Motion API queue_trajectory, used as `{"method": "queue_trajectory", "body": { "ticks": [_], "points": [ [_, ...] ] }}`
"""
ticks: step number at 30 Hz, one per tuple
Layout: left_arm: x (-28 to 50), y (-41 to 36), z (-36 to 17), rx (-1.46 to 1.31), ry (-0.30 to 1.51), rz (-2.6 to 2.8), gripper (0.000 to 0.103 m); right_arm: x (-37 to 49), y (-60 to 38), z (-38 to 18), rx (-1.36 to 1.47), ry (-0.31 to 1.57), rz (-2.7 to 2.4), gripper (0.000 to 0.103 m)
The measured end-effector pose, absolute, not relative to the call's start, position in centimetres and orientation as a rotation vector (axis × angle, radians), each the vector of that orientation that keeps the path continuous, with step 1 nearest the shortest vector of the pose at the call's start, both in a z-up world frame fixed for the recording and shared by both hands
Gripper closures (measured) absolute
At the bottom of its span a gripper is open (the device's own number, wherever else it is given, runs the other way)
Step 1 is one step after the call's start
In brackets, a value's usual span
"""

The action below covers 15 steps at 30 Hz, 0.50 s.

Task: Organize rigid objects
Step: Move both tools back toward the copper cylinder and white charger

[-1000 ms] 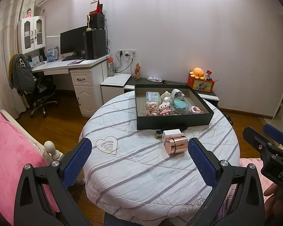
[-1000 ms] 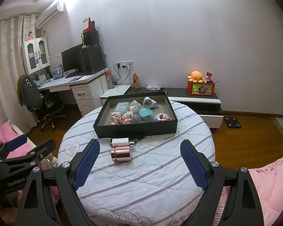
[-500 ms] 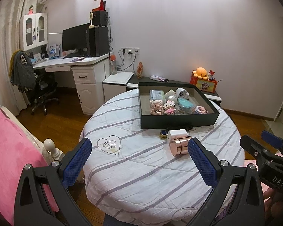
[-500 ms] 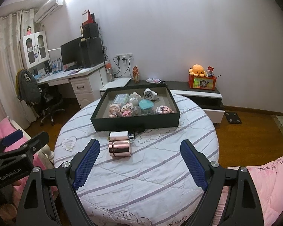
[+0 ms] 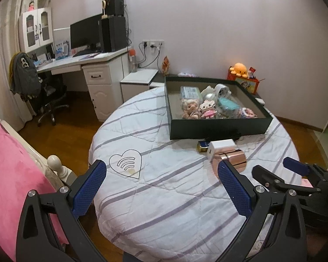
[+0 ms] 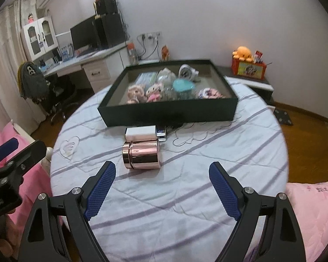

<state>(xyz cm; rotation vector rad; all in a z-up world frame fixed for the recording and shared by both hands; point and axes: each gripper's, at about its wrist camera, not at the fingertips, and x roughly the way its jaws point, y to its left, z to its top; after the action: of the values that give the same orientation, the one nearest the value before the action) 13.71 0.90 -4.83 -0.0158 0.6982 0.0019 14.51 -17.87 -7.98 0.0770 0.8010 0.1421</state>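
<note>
A rose-gold metal can point(image 6: 142, 155) lies on its side on the round white striped table point(image 6: 207, 174), also seen in the left wrist view as the can point(image 5: 231, 160). Behind it lie a white box point(image 6: 140, 132) and a small blue item point(image 6: 161, 133). A dark green tray point(image 6: 168, 114) beyond holds dolls, a teal-lidded jar and other small toys. My right gripper point(image 6: 161, 174) hangs open just short of the can, nothing between its fingers. My left gripper point(image 5: 161, 174) is open over the table's left part, the can behind its right finger point(image 5: 234, 185).
A pink bed point(image 5: 8, 170) borders the table on the left, pink bedding point(image 6: 312, 207) on the right. A white desk with monitor point(image 5: 85, 35) and an office chair point(image 5: 48, 96) stand at the back left. A low cabinet with an orange plush point(image 6: 242, 53) lines the far wall.
Both grippers have come down and forward toward the table. The can and tray look larger and nearer in both views. Neither gripper's opening has changed.
</note>
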Motion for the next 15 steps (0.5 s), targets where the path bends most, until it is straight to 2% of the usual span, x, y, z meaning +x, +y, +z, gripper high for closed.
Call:
{"method": "queue_trajectory", "body": {
  "ticks": [12, 13, 14, 15],
  "points": [
    [17.6, 1.4, -7.8, -0.034, 0.776, 0.024, 0.000, 20.5, -15.1, -13.1, 0.082, 0.923, 0.217, 0.015],
    [17.9, 1.3, -8.0, -0.035, 0.781, 0.021, 0.000, 20.7, -15.0, -13.4, 0.081, 0.926, 0.220, 0.022],
    [18.1, 1.2, -8.2, -0.034, 0.784, 0.018, 0.000, 20.9, -15.0, -13.8, 0.082, 0.927, 0.228, 0.039],
    [18.2, 1.1, -8.3, -0.033, 0.785, 0.015, 0.000, 21.0, -14.9, -14.1, 0.084, 0.927, 0.244, 0.044]
  ]
}}
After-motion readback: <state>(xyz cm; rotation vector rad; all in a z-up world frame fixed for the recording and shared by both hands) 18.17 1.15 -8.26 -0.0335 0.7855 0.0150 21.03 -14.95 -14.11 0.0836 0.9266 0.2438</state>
